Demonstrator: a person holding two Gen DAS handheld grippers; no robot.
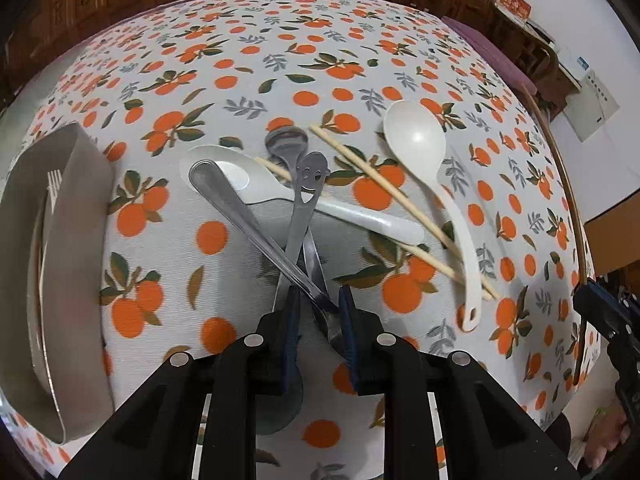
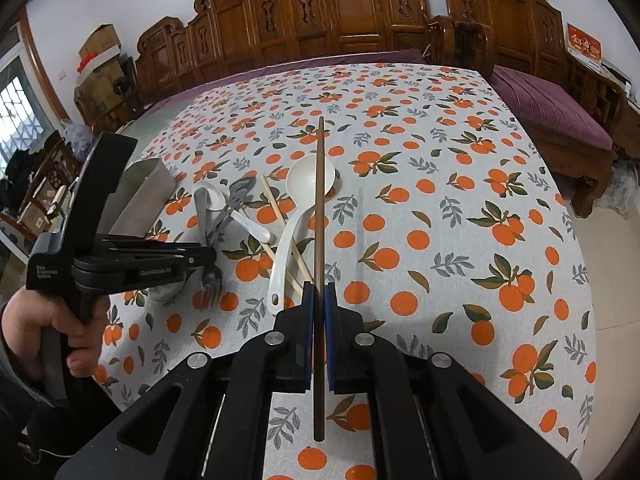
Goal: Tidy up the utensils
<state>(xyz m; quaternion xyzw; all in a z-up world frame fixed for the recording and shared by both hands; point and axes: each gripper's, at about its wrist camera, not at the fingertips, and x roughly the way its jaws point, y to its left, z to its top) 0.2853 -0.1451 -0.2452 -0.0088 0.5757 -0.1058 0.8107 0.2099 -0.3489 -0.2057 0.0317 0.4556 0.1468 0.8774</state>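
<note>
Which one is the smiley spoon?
On the orange-print tablecloth, find the heap of cutlery beside the grey holder. The smiley spoon is steel and lies across a white spoon. Only its handle end bears a cut-out smiling face.

utensil pile [image 1: 296, 216]: steel and white spoons, pale chopsticks crossed on cloth | brown chopstick [image 2: 319, 208]: clamped lengthwise

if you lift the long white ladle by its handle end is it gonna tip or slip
The white ladle would probably tip bowl-down: its bowl is wide and the handle long and thin. Its glossy surface looks slippery, so it may twist in the jaws. It lies across the pale chopsticks, so lifting could nudge them.
</note>
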